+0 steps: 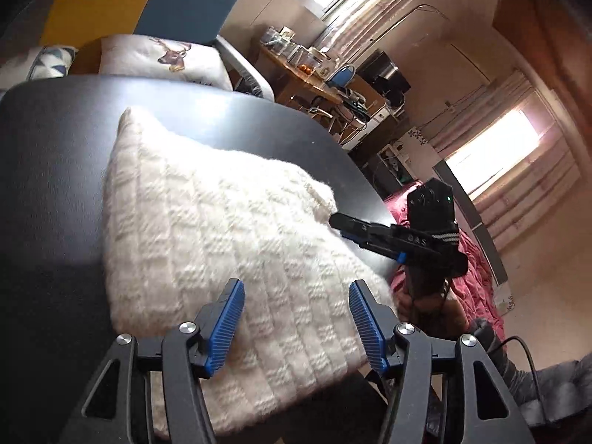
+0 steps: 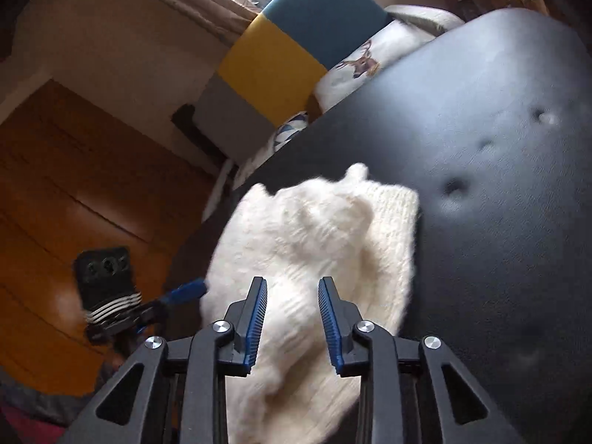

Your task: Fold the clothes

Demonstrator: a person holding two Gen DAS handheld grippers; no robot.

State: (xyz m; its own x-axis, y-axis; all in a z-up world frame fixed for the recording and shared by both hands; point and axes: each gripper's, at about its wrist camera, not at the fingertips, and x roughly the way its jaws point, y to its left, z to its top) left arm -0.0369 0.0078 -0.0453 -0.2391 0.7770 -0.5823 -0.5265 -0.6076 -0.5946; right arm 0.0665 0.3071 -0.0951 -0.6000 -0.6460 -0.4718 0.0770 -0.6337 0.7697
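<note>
A white knitted garment lies folded into a thick pad on a black padded surface. My left gripper is open and empty, hovering just above the garment's near edge. The right gripper shows at the garment's right edge, its tips close to the cloth. In the right wrist view the garment looks bunched and blurred, and my right gripper is open above it with nothing between the fingers. The left gripper shows at the garment's left edge.
A blue, yellow and grey chair with a deer-print cushion stands beyond the black surface. A cluttered wooden desk and a red blanket lie to the right. Wooden floor lies left of the surface.
</note>
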